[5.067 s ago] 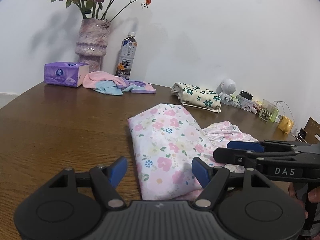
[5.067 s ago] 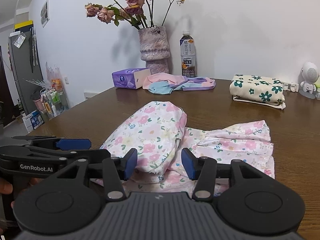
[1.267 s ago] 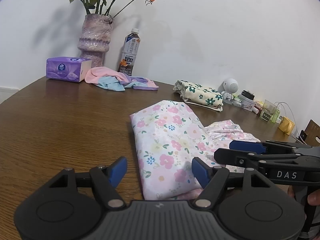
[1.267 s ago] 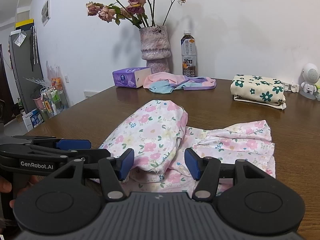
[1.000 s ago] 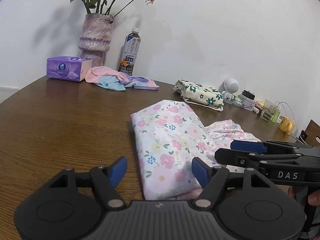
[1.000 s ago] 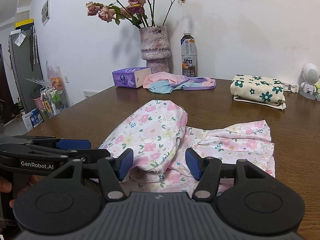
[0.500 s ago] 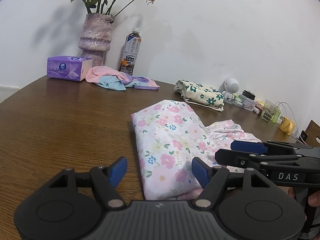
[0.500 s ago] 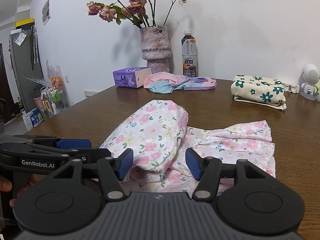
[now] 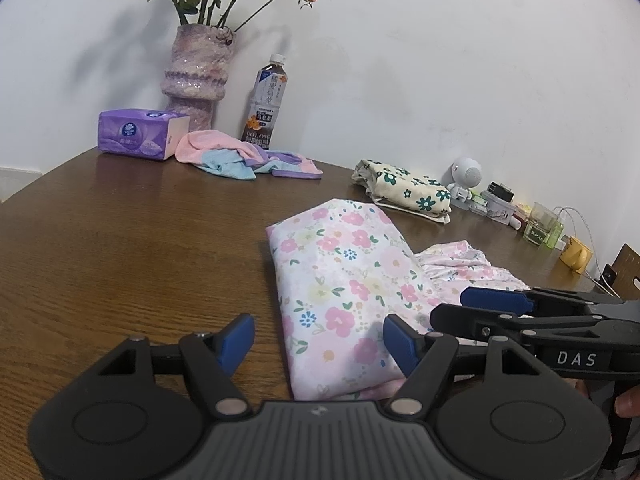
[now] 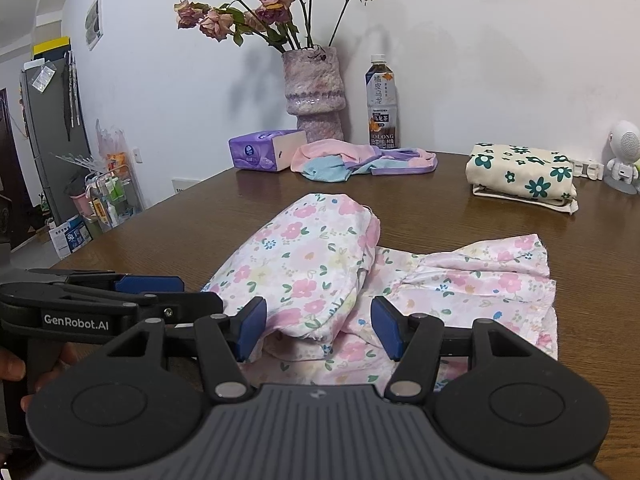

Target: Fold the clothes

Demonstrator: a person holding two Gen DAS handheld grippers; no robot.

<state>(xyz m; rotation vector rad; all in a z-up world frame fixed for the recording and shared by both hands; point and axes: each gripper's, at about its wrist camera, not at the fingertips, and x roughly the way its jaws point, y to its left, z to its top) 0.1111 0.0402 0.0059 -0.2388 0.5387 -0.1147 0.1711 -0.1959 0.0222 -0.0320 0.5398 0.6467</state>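
Both hand-held grippers, left and right, hovered spread wide, gripping nothing, at the near edge of the half-folded pink floral garment on the wooden surface, seemingly poised for another fold.

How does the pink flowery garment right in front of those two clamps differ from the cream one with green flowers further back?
The pink garment is only partly folded, one half doubled over and a ruffled part spread flat; the cream garment is a tidy, compact bundle. The pink one has small pastel flowers; the cream one has bigger dark green flowers. The pink one lies just ahead of both open grippers; the cream one sits near the wall. Both rest on the wooden table.
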